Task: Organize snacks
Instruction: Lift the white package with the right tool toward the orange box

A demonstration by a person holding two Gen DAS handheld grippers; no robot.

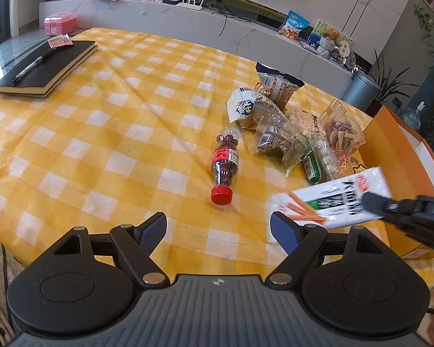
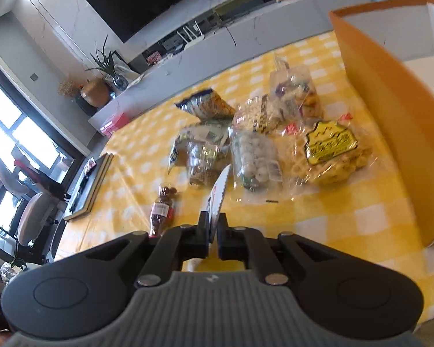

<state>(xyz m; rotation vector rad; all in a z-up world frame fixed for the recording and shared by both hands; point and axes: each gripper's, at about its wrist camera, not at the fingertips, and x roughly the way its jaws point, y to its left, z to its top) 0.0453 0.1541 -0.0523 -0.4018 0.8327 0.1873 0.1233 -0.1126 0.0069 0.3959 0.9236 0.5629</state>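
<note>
My right gripper (image 2: 212,225) is shut on a white snack packet (image 1: 329,201) printed with orange sticks, held above the table; in its own view the packet shows edge-on (image 2: 217,193). The right gripper also shows in the left wrist view (image 1: 370,202). My left gripper (image 1: 218,225) is open and empty above the yellow checked tablecloth (image 1: 101,133). A small bottle of brown candies with a red cap (image 1: 224,167) lies just ahead of it. A pile of snack bags (image 1: 286,118) lies beyond; it also shows in the right wrist view (image 2: 254,138). An orange box (image 2: 390,110) stands at the right, its inside white.
A black notebook (image 1: 46,68) with a pen (image 1: 33,65) and a small wrapper lies at the table's far left. A pink box (image 1: 60,24) sits on the stone ledge behind. A grey bin (image 1: 360,88) stands beyond the table's far right.
</note>
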